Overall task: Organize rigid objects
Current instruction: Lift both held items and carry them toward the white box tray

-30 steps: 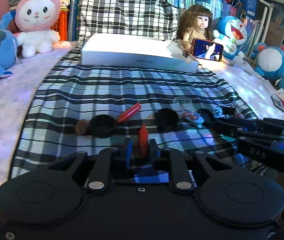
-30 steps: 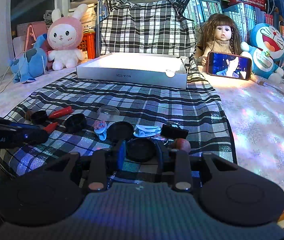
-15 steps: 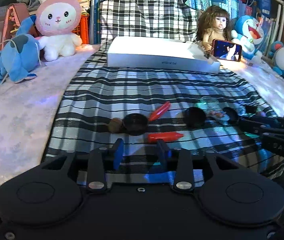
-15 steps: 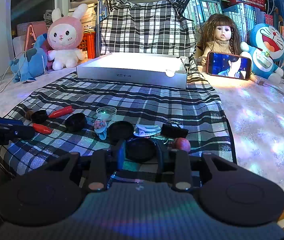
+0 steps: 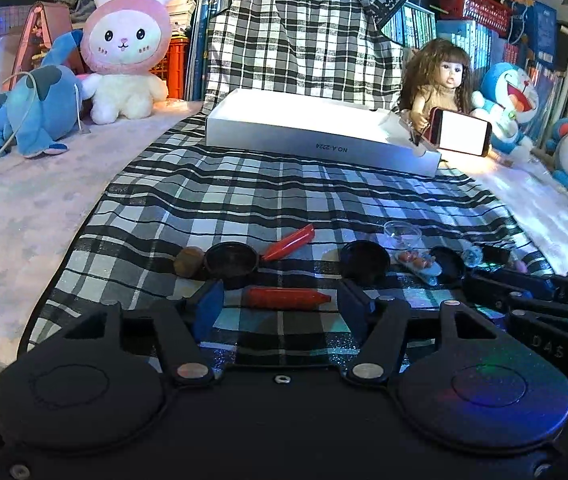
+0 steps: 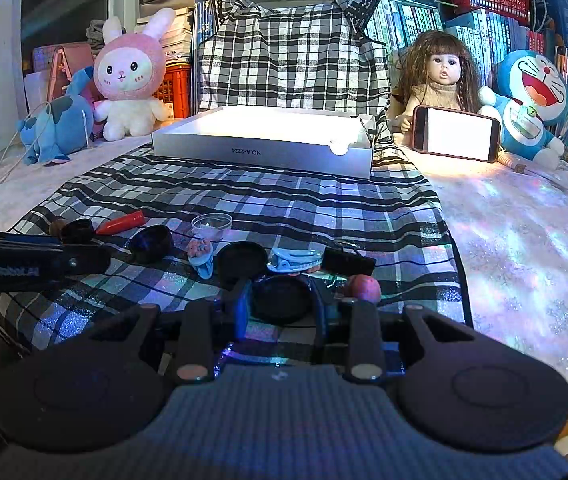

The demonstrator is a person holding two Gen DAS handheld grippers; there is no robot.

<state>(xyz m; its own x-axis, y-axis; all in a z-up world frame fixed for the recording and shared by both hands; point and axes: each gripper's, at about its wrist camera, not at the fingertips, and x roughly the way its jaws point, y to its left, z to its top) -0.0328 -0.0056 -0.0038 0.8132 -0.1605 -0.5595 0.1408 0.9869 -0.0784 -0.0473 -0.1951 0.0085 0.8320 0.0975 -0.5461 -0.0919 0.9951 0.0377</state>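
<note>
Little looks sorted: the open white cardboard box [image 5: 320,136] at the far edge of the checked cloth [image 5: 284,196] shows nothing inside. The left gripper [image 5: 280,300] is spreading its fingers around a red crayon-like stick [image 5: 286,297] lying loose near the surface's front edge. The right gripper [image 6: 282,300] clamps a round black lid [image 6: 281,299] there, among other small pieces still scattered.

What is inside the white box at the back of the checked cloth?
Nothing can be told. The white box shows only its front wall and a glaring bright interior; the wall and glare hide its floor in both views.
</note>
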